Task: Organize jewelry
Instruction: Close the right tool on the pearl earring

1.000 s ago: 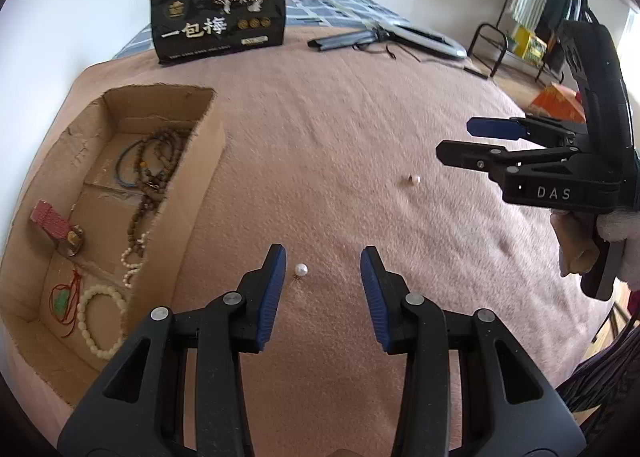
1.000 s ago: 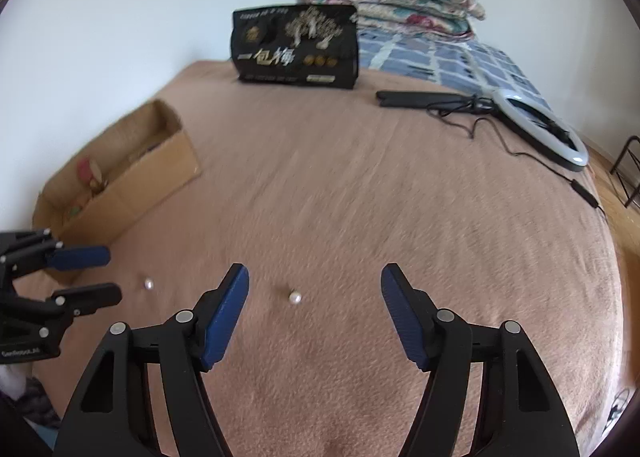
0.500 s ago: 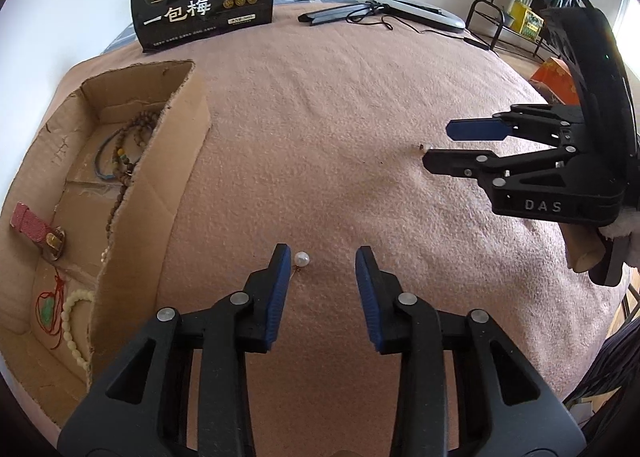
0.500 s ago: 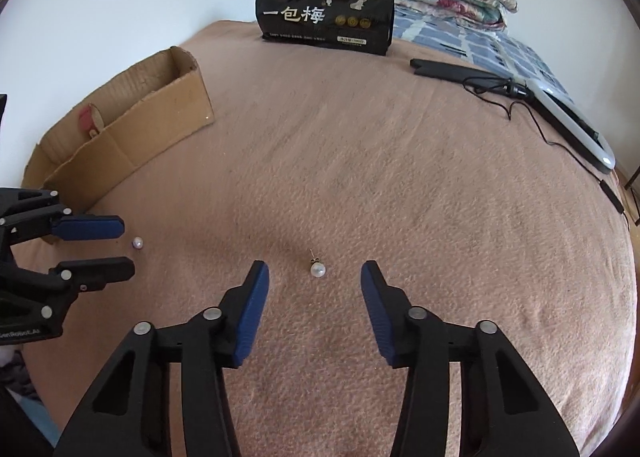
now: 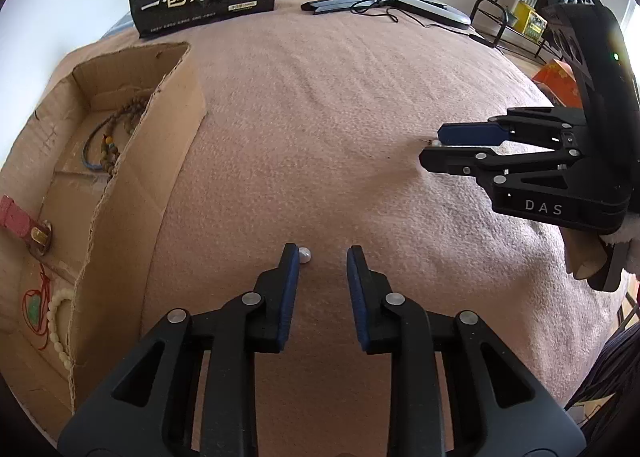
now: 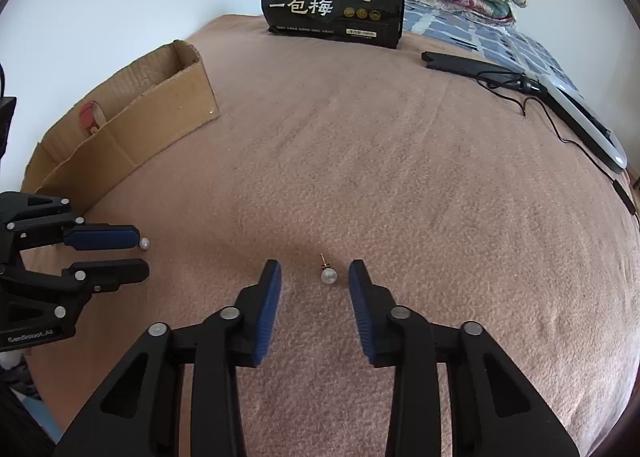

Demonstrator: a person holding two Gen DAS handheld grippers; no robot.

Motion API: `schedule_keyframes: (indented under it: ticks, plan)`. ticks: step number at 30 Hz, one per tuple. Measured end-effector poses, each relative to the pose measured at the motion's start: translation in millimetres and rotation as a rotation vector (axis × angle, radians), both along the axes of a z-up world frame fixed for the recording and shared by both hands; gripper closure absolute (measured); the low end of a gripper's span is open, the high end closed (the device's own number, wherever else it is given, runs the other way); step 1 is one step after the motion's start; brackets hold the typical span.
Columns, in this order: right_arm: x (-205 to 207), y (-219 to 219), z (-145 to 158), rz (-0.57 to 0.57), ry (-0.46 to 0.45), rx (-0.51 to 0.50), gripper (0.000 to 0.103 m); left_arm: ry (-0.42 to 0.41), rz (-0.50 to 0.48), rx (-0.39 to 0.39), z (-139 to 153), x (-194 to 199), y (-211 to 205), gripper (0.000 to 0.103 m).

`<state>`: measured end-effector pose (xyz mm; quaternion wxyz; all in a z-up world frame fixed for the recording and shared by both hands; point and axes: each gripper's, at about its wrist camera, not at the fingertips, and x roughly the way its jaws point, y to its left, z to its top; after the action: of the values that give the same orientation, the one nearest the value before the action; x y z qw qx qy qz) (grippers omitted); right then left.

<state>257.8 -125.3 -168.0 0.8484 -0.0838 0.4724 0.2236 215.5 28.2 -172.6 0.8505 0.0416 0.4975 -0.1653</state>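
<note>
Cardboard box (image 5: 132,161) with beads fills the left of the left view. At lower centre, the left gripper (image 5: 322,257), jaws just narrowing but not gripping, has one pearl earring (image 5: 305,255) against its left pad. In the right view, the right gripper (image 6: 314,271), likewise narrowing, brackets another pearl earring (image 6: 329,276) nearer its right pad.

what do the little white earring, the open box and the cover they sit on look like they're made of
Earring: a glossy white pearl-like bead, real or imitation I cannot tell, on a thin gold-coloured metal post.
Box: plain brown corrugated cardboard, matte, with ragged torn edges.
Cover: soft pink fleece-like fabric, going by its nubby, matte pile.
</note>
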Motion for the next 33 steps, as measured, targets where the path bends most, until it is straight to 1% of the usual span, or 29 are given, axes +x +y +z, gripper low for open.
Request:
schedule_keyframes:
  ticks: [3, 6, 9, 11, 16, 25, 28, 33]
  plan:
    - [1.9, 1.6, -3.0, 0.000, 0.007, -0.005, 0.074, 0.004, 0.013, -0.008, -2.0, 3.4, 3.0, 0.083]
    - [2.7, 0.4, -4.7, -0.003, 0.010, -0.004, 0.078, 0.011, 0.025, -0.015, -3.7, 6.0, 6.1, 0.088]
    - [3.6, -1.3, -5.0, -0.006, 0.010, 0.004, 0.083, 0.012, 0.026, -0.015, -4.1, 6.3, 6.8, 0.091]
    - [4.2, -2.3, -5.8, -0.009, 0.014, 0.009, 0.088, 0.013, 0.023, -0.012, -4.8, 6.7, 6.8, 0.094]
    - [5.0, -2.6, -6.4, -0.011, 0.021, 0.016, 0.096, 0.011, 0.024, -0.009, -4.5, 6.7, 7.1, 0.096]
    - [3.9, -8.9, -0.3, -0.035, 0.015, 0.042, 0.096, -0.001, 0.020, -0.019, 1.5, 3.6, 4.7, 0.098]
    - [4.4, -13.2, 9.0, -0.051, 0.000, 0.063, 0.096, -0.016, 0.017, -0.029, 8.2, 2.2, 3.8, 0.098]
    - [3.4, -17.5, 31.5, -0.076, -0.046, 0.098, 0.096, -0.046, 0.033, -0.069, 26.5, 0.9, 7.6, 0.098]
